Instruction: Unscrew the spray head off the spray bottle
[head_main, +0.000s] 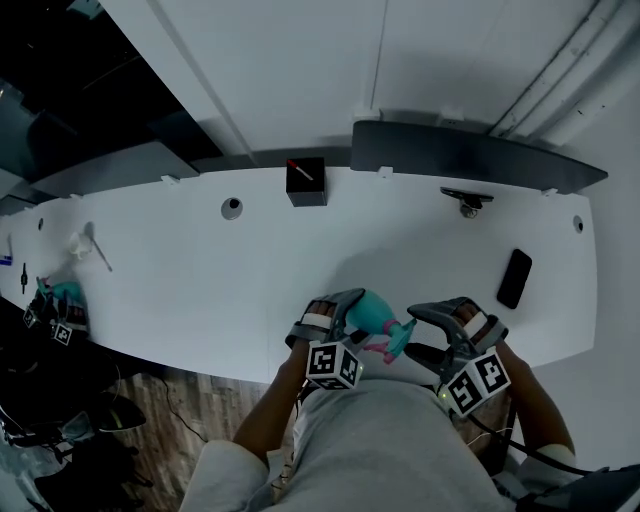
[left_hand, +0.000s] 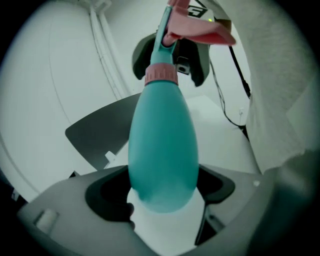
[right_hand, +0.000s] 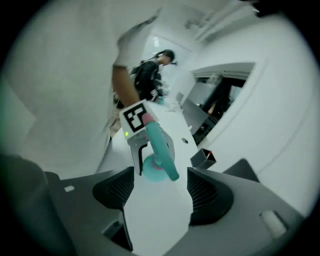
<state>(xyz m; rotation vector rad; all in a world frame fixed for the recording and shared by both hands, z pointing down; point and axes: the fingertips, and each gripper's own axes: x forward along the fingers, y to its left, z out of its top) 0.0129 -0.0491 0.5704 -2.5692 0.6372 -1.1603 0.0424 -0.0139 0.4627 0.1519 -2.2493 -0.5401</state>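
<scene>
Grey top: the person's grey garment (head_main: 390, 450) fills the bottom of the head view, closest to the lens, with both tools just above it.
Left gripper (left_hand: 162, 192): jaws pressed on either side of the spray bottle's (left_hand: 162, 145) broad lower body, gripping it.
Spray bottle: smooth teal, egg-shaped, narrowing to a ribbed pink collar (left_hand: 161, 75). It is held in the air over the near edge of the white table (head_main: 250, 280), lying roughly level, with its neck toward the right gripper (right_hand: 160, 192).
Spray head (right_hand: 161, 145): teal stem and nozzle with a pink trigger (left_hand: 200, 30). It is seated on the collar, not yet off the bottle.
Right gripper: jaws spread wide, pads touching nothing. The spray head sits just ahead of them, in line with the gap.
Table: long and white. A black phone (head_main: 514, 278) lies to the right and a black box (head_main: 306, 182) stands at the far edge, both well apart from the bottle.
</scene>
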